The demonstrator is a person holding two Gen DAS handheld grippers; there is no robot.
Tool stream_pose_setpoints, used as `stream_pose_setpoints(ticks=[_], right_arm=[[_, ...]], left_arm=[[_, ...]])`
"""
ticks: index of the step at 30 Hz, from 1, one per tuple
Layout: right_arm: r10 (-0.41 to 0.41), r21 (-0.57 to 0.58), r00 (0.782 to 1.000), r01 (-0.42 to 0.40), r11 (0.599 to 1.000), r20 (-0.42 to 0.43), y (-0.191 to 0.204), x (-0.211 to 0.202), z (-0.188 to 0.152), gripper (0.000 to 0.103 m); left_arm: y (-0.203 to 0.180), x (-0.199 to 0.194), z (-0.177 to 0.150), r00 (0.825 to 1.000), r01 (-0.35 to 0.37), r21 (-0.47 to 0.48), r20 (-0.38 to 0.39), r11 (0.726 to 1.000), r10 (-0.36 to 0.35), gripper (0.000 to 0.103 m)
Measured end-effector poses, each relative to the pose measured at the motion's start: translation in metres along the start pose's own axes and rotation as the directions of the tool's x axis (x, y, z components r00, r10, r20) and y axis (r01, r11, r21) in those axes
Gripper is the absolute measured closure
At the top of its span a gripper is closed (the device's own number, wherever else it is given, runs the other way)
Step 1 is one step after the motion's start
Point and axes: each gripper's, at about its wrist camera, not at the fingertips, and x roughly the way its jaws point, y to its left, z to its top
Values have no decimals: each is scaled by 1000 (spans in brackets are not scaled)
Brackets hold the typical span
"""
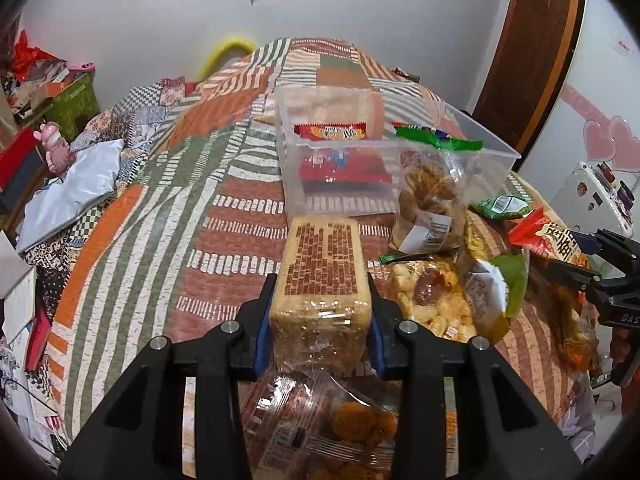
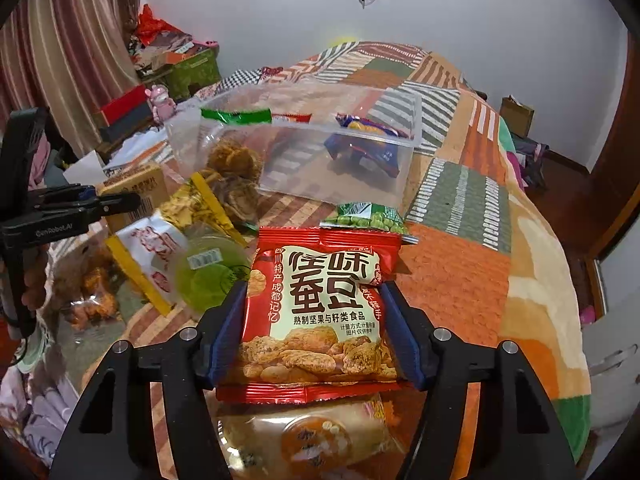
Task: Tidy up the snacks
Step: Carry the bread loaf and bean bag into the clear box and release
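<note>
Left gripper (image 1: 320, 332) clamps the rice-cake block (image 1: 322, 276); right gripper (image 2: 316, 336) pinches the red bean packet (image 2: 320, 312) — slippery film could slide out before reaching the clear bin (image 2: 408, 152).

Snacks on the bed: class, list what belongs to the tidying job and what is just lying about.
Belongs to the job:
- clear plastic bin
- tan block snack in the left gripper
- red bean packet in the right gripper
- green pea packet

Just lying about:
- pink toy
- white pillow
- patchwork bedspread
</note>
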Motion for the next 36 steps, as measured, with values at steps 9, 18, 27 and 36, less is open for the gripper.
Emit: stream_pose_setpoints(ticks=[9,18,27,36], right_arm=[[18,-3,996,-17,1000,85,6,-25,13,41],[22,-3,986,-22,1000,168,6,-38,36,41],[26,7,974,-28,1000,226,0,-34,66,41],[34,4,976,-36,999,214,-3,-7,93,41]], left_arm=[[-3,-30,4,998,-8,10,68,1000,7,66],[-7,-63,27,986,6,21,166,1000,-10,66],[-13,-63,61,975,38,32,216,999,-44,66],[-14,-38,101,973,56,33,222,998,-62,66]])
